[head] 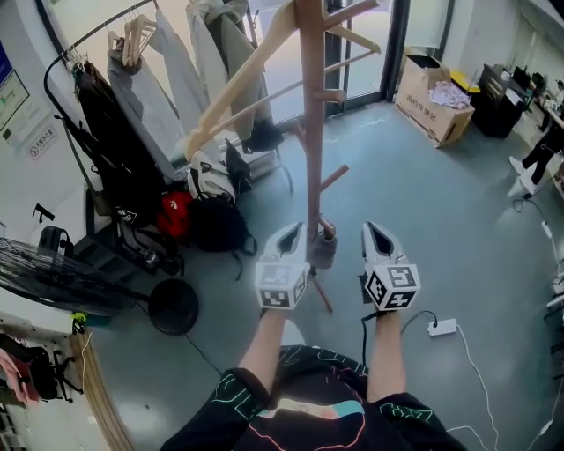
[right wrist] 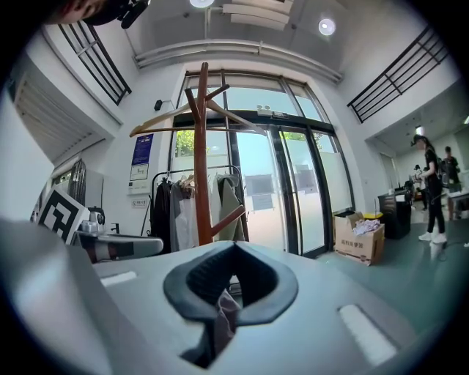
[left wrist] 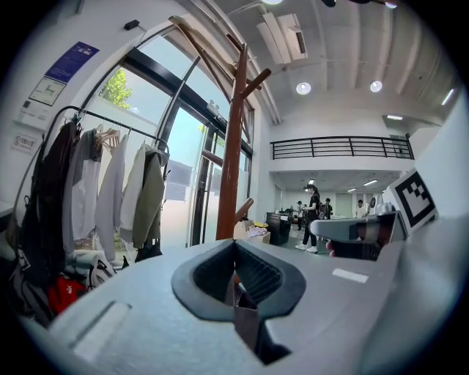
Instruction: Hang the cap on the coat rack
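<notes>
Wood dominates the head view: the coat rack [head: 310, 114] rises from centre towards 12 o'clock, its pegs bare. At its foot the cap [head: 322, 253], grey, hangs between the left gripper [head: 291, 238] and the right gripper [head: 377, 240]. It touches the left one and lies just beside the right. A clothes rail [head: 106, 26] with hung garments stands at 10 o'clock, a fan [head: 53, 277] at 8 o'clock, a cardboard box [head: 432, 97] at 2 o'clock and a power strip [head: 442, 328] on the floor at 4 o'clock. In the left gripper view, the left gripper [left wrist: 238, 282] has its jaws closed together on a dark-and-grey bit of the cap [left wrist: 245, 315] at 6 o'clock. The coat rack [left wrist: 231, 146] stands straight ahead, just left of 12 o'clock, and the clothes rail [left wrist: 110, 121] is at 9 o'clock. In the right gripper view, the right gripper [right wrist: 231, 282] is likewise closed, pinching a wrinkled grey fold of the cap [right wrist: 223, 311] at 6 o'clock. The coat rack [right wrist: 203, 161] is near 12 o'clock and the cardboard box [right wrist: 359, 238] at 3 o'clock.
</notes>
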The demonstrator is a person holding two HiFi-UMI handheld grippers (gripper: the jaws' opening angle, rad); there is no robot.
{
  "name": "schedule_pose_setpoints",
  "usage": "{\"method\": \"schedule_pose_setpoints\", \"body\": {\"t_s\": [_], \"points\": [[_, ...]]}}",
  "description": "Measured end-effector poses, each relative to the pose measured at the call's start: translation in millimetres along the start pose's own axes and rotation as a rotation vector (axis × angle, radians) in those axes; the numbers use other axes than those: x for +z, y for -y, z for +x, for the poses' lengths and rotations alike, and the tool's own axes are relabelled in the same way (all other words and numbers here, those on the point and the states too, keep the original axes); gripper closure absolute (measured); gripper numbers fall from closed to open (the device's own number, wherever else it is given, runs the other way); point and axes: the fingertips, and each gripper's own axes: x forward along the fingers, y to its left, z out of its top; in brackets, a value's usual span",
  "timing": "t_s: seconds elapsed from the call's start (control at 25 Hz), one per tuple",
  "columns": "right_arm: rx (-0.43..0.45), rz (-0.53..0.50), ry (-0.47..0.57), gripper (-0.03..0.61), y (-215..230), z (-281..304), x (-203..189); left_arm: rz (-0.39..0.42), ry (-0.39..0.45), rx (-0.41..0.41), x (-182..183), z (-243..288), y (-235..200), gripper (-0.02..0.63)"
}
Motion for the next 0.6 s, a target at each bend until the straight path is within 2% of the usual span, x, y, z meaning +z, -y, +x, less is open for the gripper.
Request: {"method": "schedule_pose_setpoints", "body": {"t_s": [0.24,0.6], "points": [[0.055,-0.011,0.018,0.575,-16,6,0,-0.001,-0.023,0.015,-6,-3,-12,0.607],[0.052,-0.016,-0.008,0.575,-17,15,-14,0.006,-0.052,0.013,-18,-2,-14,0.607]]}}
